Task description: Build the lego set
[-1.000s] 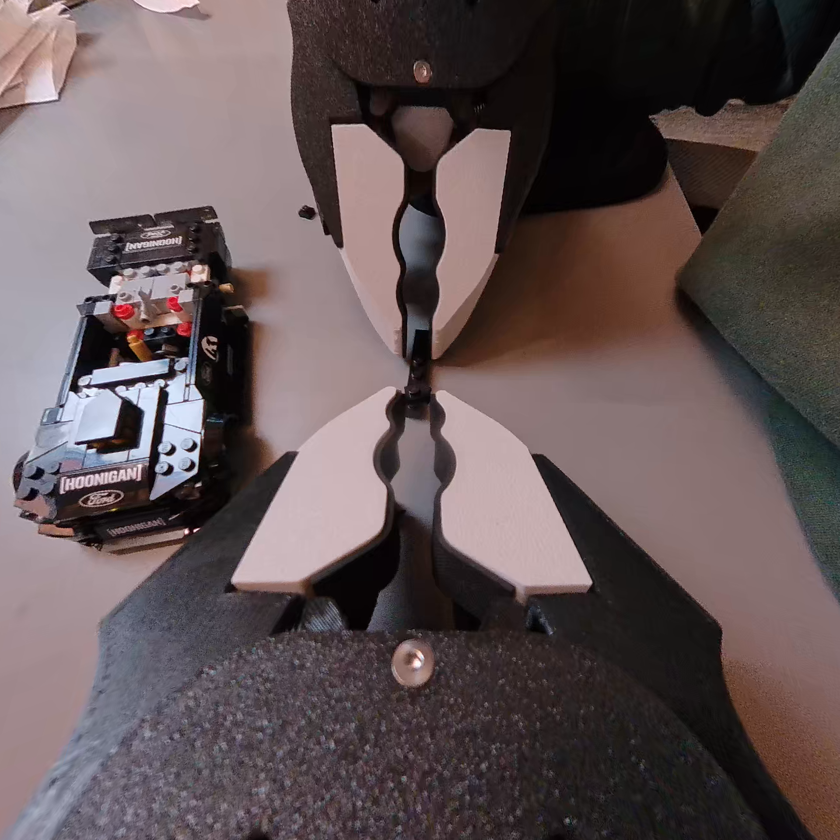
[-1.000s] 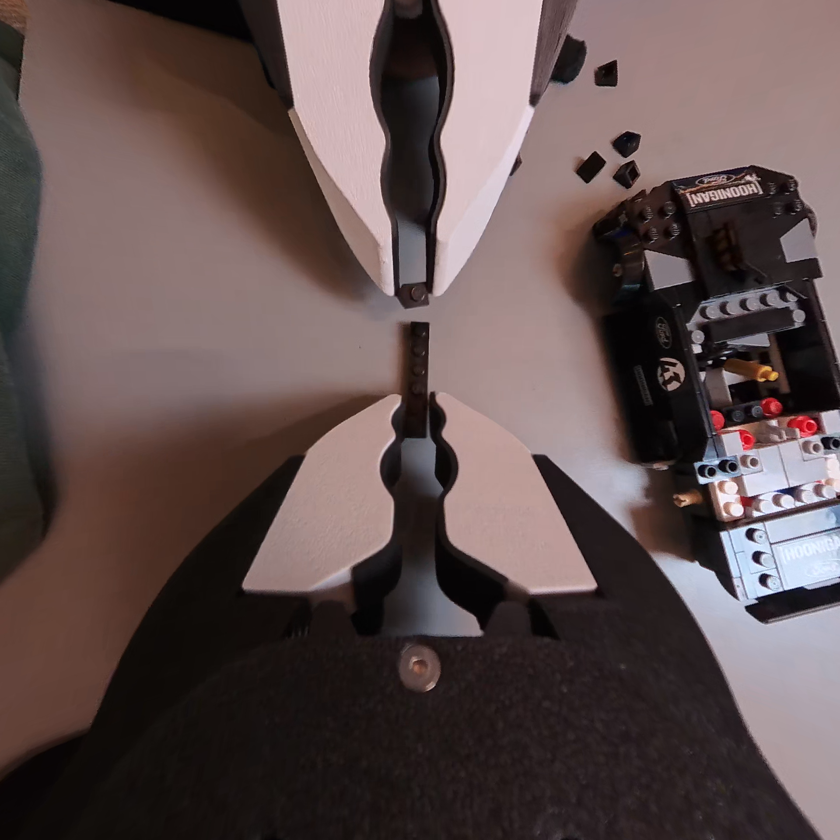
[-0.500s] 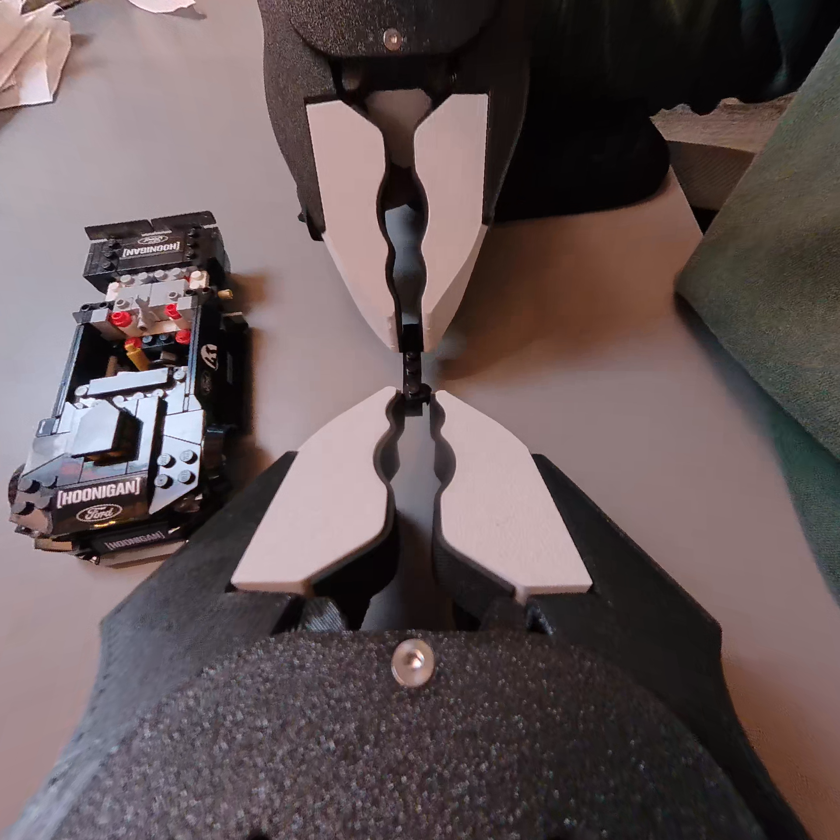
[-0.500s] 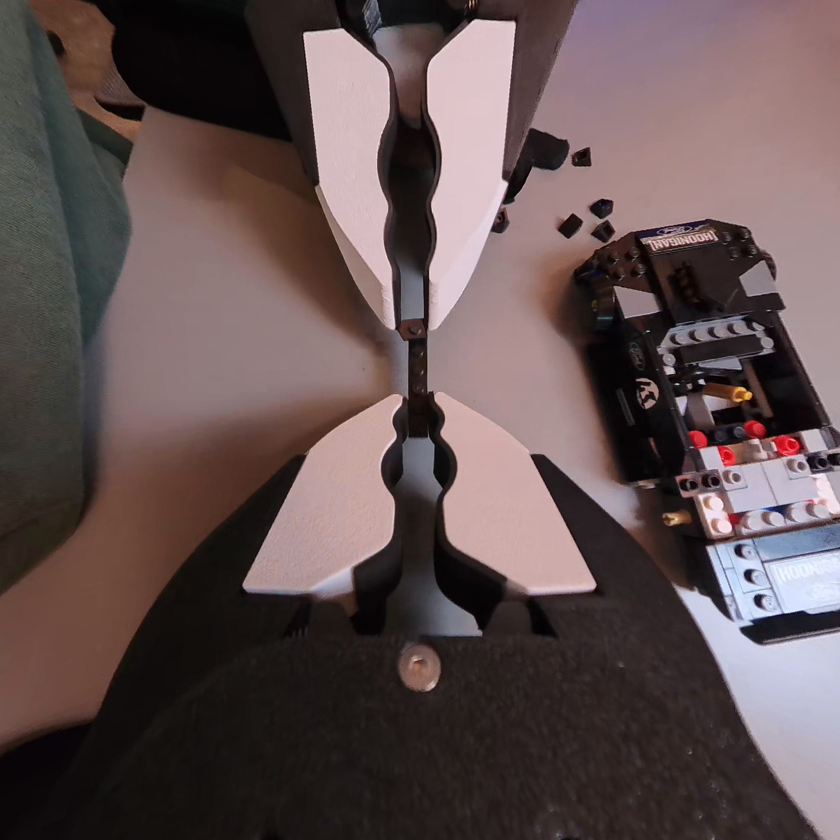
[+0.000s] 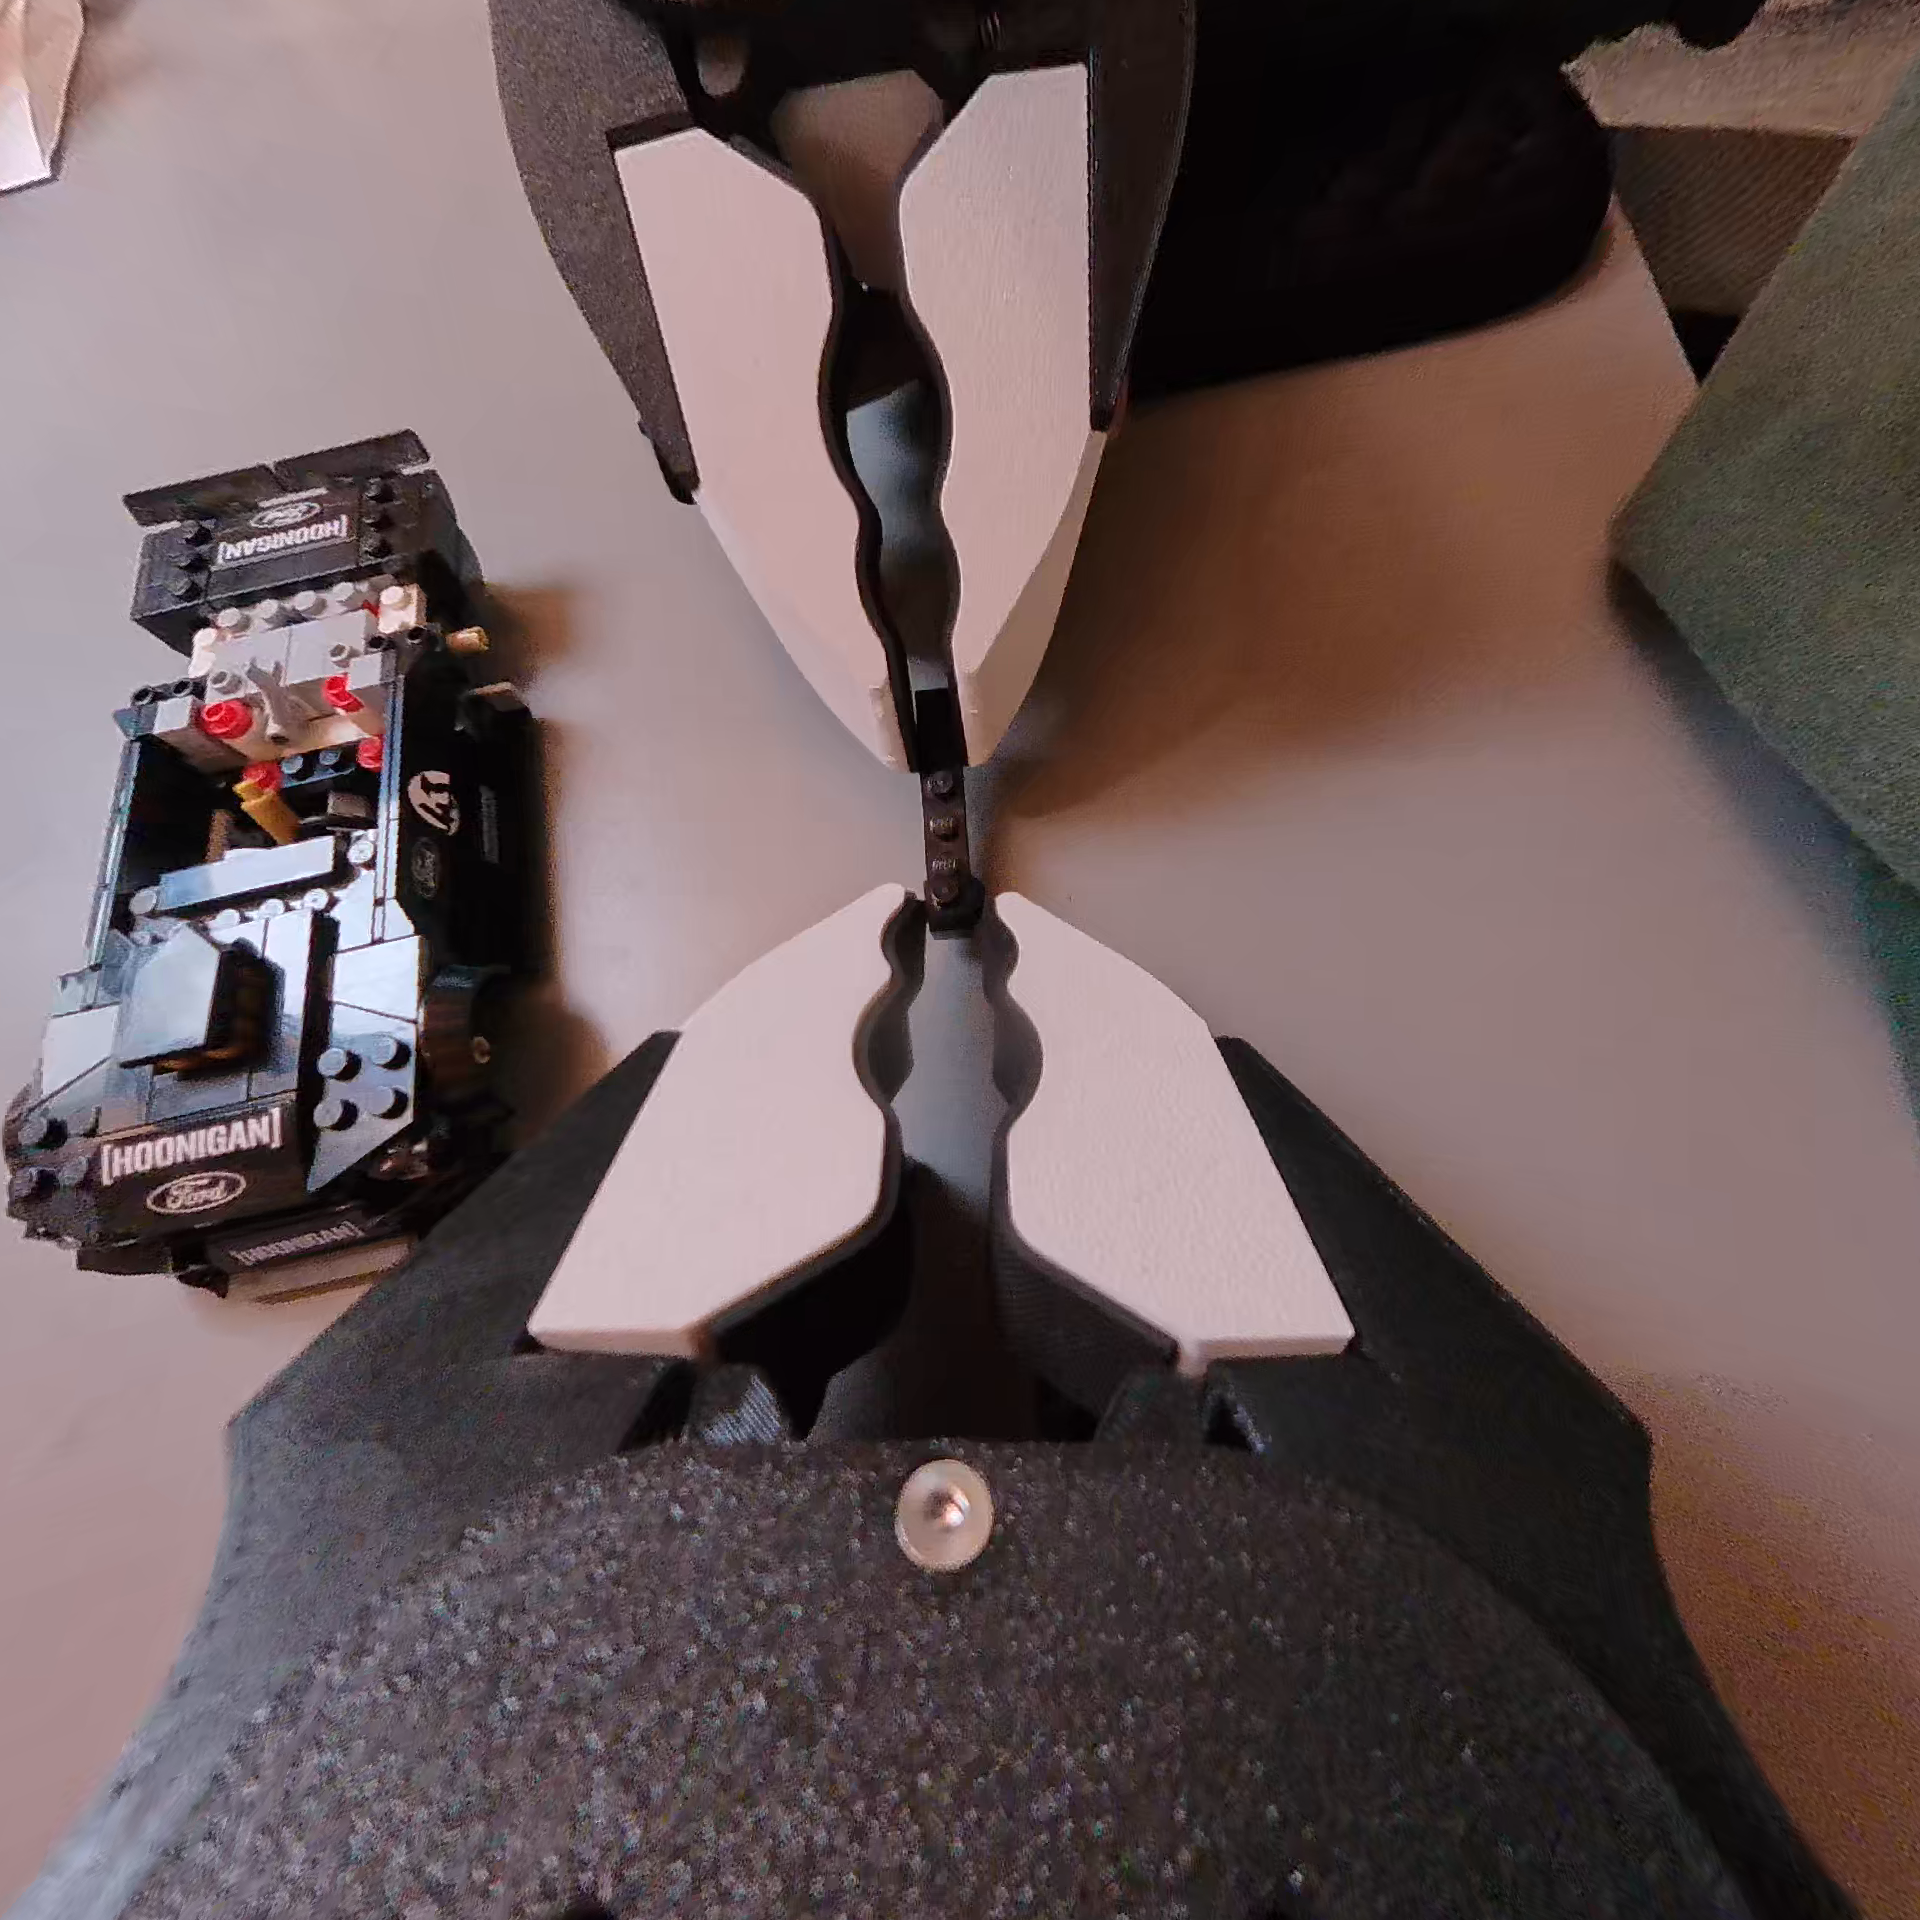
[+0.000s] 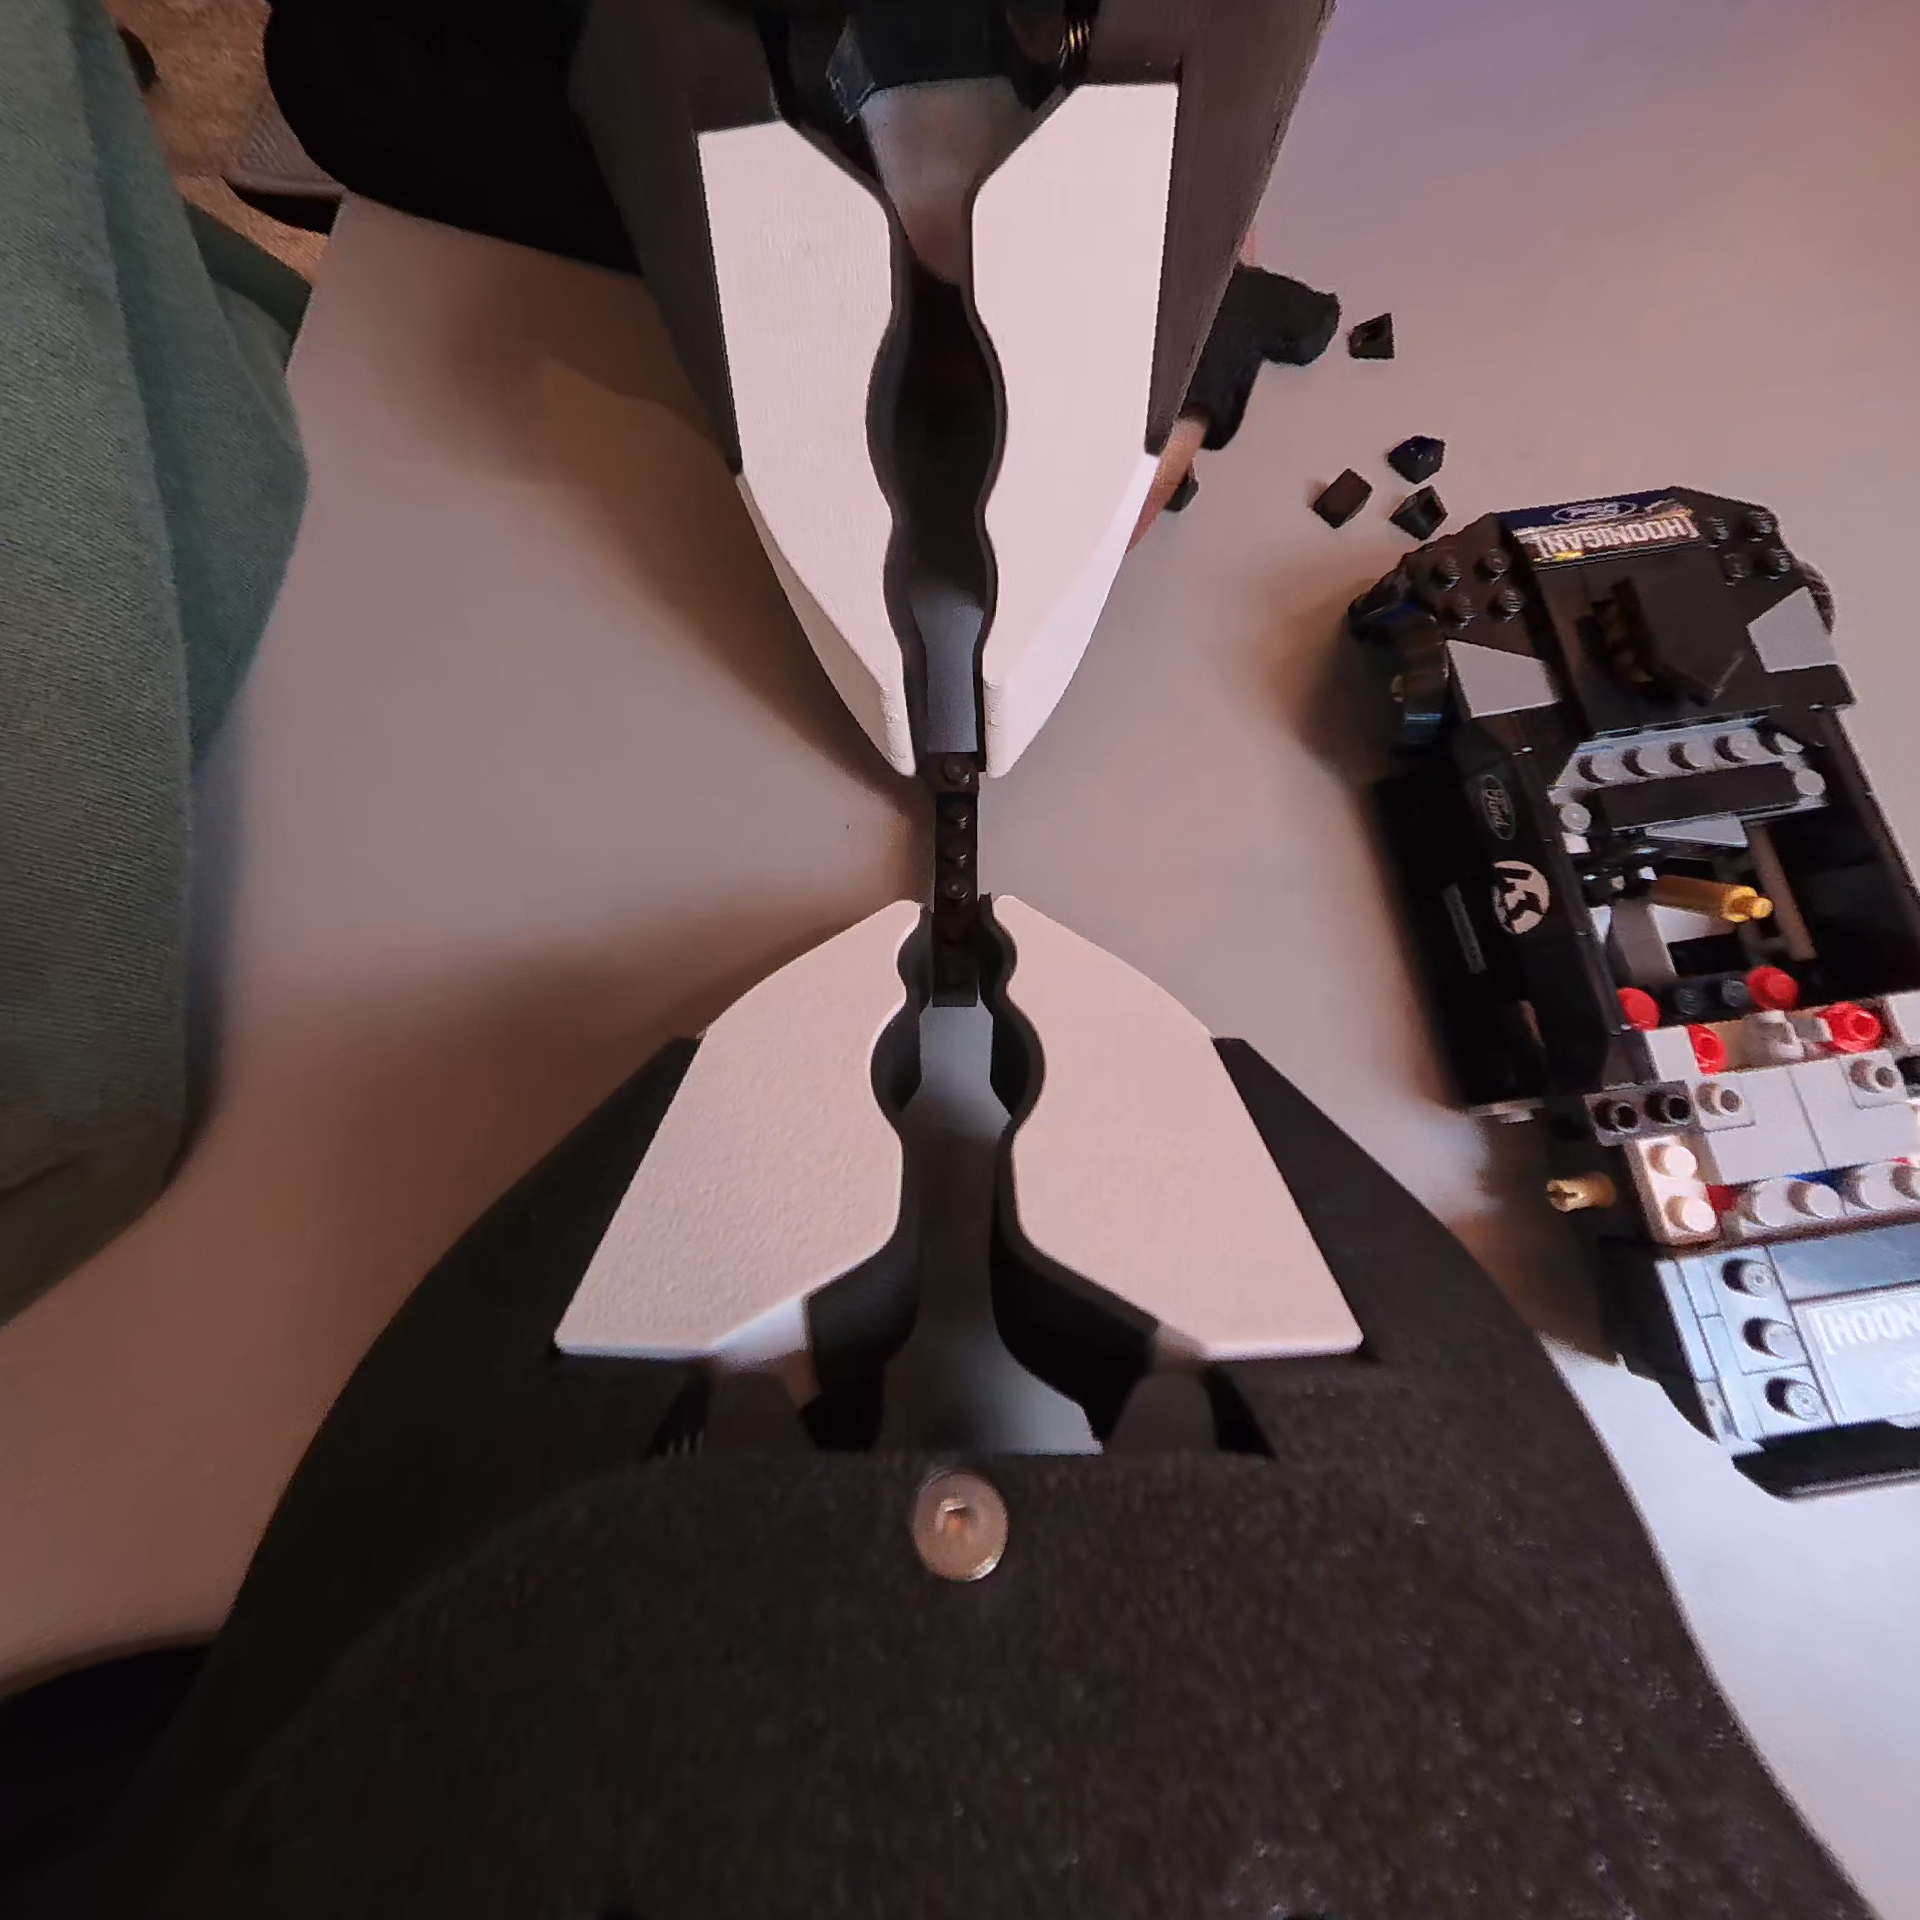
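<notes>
Now each hand-held gripper, left [image 5: 954,906] and right [image 6: 958,940], pinches one black lego strip [image 6: 956,862] end, nearly closed

Plate: narrow black studded strip [image 6: 956,873], held off the surface, small black piece [image 6: 956,771] at its end.
Car: half-built black model [image 5: 260,852], upright on the surface.

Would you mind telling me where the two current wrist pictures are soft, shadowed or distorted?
Left wrist view: the green cushion smears at its edge, the lego car is crisp, and the far tool throws a soft shadow on the table. Right wrist view: the near end of the lego car and the table edge blur, and wide-angle bending curves the frame margins.
</notes>
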Demonstrator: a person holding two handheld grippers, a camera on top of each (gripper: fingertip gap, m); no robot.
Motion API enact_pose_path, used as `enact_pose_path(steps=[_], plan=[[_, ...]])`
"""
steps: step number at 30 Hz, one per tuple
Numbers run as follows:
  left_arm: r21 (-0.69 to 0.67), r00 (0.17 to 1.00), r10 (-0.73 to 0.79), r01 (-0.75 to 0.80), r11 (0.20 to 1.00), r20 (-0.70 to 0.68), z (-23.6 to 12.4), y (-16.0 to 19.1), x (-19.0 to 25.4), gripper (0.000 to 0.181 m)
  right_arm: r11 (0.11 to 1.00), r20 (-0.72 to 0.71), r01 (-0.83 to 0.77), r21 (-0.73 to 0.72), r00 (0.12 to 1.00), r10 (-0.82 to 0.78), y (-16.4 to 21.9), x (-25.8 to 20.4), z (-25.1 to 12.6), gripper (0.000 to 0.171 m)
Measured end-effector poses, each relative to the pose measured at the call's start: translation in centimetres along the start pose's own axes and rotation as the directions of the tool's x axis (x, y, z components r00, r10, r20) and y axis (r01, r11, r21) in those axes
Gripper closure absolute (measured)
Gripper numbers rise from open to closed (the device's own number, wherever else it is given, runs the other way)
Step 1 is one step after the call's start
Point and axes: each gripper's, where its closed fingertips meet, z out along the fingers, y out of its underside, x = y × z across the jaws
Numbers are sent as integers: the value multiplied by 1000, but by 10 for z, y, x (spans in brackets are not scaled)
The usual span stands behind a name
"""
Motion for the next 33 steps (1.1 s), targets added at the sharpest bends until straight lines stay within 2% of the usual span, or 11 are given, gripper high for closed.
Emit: enact_pose_path(steps=[15,26,30,33], plan=[[-40,1000,25,-25,999,12,3,5,-1,168,997,-25,32,-68,999,-33,6,0,3,163],[-41,1000,26,-26,999,4,2,6,0,166,999,-6,4,-47,1000,-4,5,-1,3,163],[-7,1000,3,-3,1000,8,-5,0,-2,163,999,4,-14,-28,1000,14,4,0,2,163],[71,996,-91,89,993,24,-17,-13,-11,158,1000,-17,-11,5,1000,12,-1,3,-2,163]])
